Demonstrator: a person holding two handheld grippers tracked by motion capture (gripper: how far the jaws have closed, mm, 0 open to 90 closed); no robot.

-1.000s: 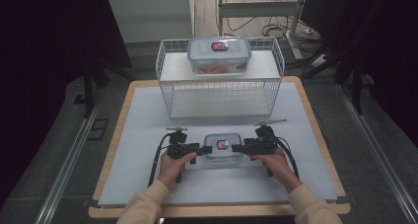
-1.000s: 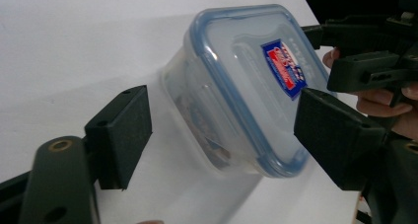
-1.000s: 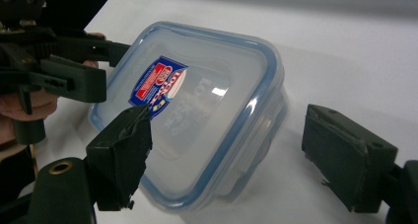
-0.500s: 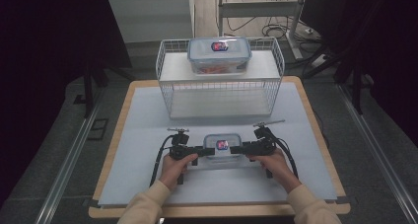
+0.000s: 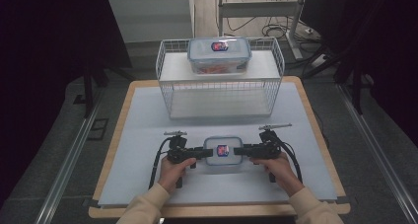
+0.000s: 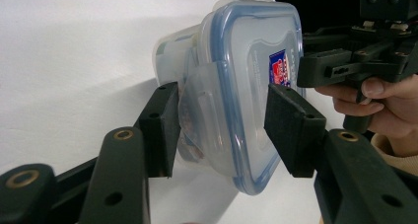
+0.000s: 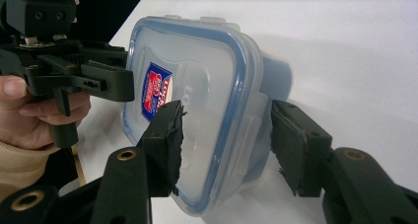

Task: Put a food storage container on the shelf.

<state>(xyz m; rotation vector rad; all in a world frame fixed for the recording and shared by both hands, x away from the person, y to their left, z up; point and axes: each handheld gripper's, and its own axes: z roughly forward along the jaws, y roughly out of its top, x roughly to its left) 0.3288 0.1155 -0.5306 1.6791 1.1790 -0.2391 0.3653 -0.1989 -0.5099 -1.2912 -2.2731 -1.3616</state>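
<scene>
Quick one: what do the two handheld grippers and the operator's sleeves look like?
Both the left gripper and right gripper are matte black with brass-coloured pivot rivets, flat rectangular pads on the jaws, and black cables trailing back. A grey plate tops each. The sleeves are cream.

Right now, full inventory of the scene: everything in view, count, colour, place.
Clear plastic lidded container with blue seal and red-blue label: one, near middle of the mat, between both grippers.
Second clear plastic lidded container with orange contents: one, on top of the rack.
White wire rack with a flat shelf top: one, far side of the mat.
Pale blue mat: one, covers the table.
Light wooden table: one, edge shows around the mat.
Left gripper: one, black, fingers straddle the near container's left latch end, a gap visible in its own view.
Right gripper: one, black, likewise at the right end.
Hands: two, cream sleeves.
</scene>
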